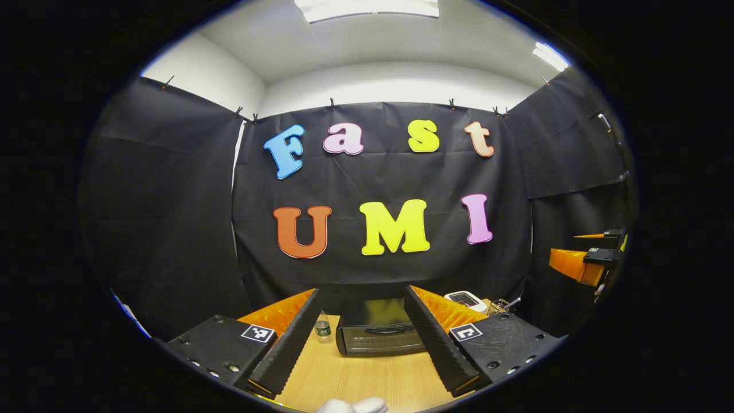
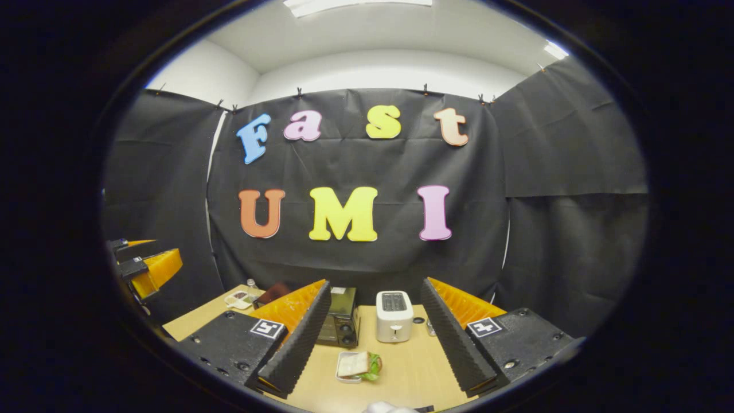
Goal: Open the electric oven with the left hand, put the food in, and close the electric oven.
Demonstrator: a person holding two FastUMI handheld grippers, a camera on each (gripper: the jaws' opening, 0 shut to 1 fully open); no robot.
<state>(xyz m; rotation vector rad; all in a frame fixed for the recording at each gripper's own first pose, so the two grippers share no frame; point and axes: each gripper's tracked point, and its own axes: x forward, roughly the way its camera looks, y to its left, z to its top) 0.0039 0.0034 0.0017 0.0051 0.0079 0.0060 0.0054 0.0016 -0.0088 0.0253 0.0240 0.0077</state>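
Bare table point(image 1: 367, 378) lay open before the oven point(image 1: 379, 332), door shut. Bottle point(image 1: 323, 328) stood just left of it, toaster point(image 2: 394, 315) to its right. Food tray point(image 2: 355, 366) sat on open tabletop in front of the toaster, reachable from above.

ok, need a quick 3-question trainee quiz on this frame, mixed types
1. True or false: the oven door is shut.
2. In the right gripper view, what stands just right of the oven? A) toaster B) kettle C) pan
3. Fill in: the food tray lies on the table in front of the ____.

Key
1. True. Door up, handle across its front; the left tongs are open, short of it.
2. A. White toaster, slots up.
3. Toaster. The tray lies between the open right tongs, untouched.
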